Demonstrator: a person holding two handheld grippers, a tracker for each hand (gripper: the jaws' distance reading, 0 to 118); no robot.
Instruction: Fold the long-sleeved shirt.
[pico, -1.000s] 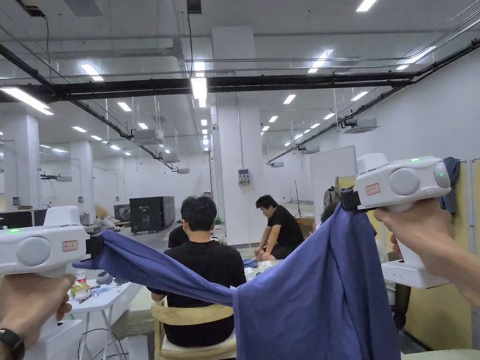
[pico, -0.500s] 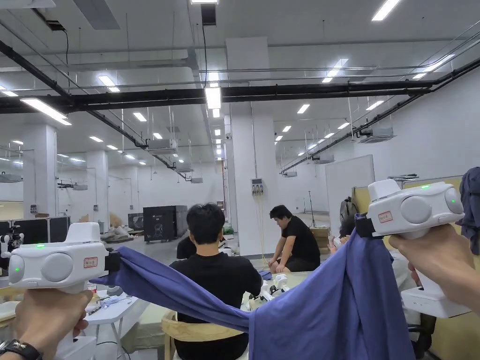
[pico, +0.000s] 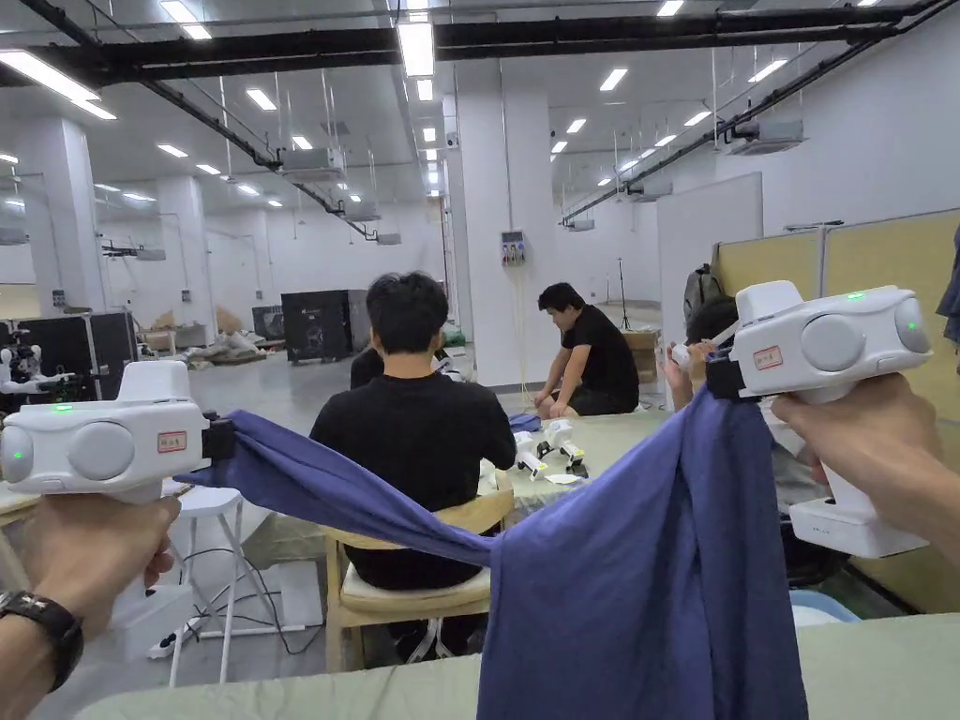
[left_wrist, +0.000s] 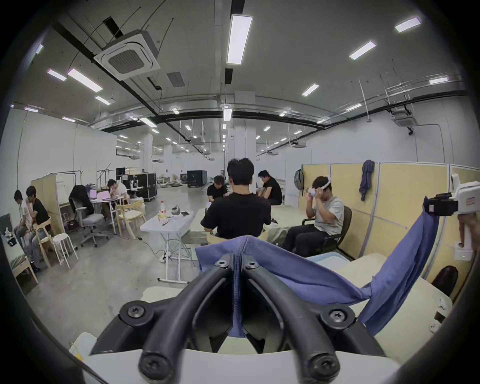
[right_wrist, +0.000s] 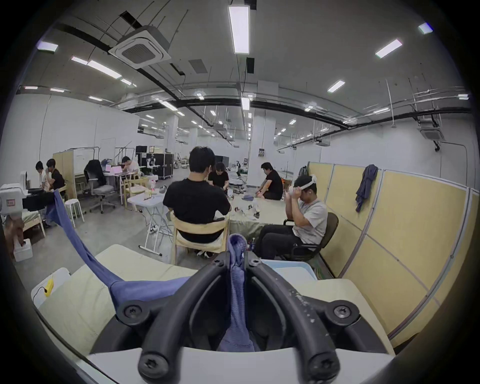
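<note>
While both units are raised in front of the person, the blue long-sleeved shirt (pico: 647, 581) hangs in the air between them. In the head view, the left hand-held gripper (pico: 217, 439) sits low at the left edge of the frame, and the right hand-held gripper (pico: 720, 379) sits higher at the right. Each is carried in one hand: left hand (pico: 89, 553), right hand (pico: 872, 450).

Left unit: in the left gripper view, both jaws of the left hand-held gripper (left_wrist: 237, 265) are drawn together with a thin ridge of blue cloth pressed between them. A sleeve-like band of fabric runs from this point, sagging down and to the right toward the garment body.

Right unit: in the right gripper view, both jaws of the right hand-held gripper (right_wrist: 237, 259) are likewise closed on a bunched fold of the shirt (right_wrist: 237, 293), which protrudes slightly above the tips.

Garment position: the main body drops from the right unit in long vertical folds. Its lower part passes in front of the near edge of the pale green counter (pico: 872, 670); whether it touches the surface cannot be determined.

Behind the shirt, a seated person in a black top (pico: 412, 441) occupies a wooden chair (pico: 412, 600).
</note>
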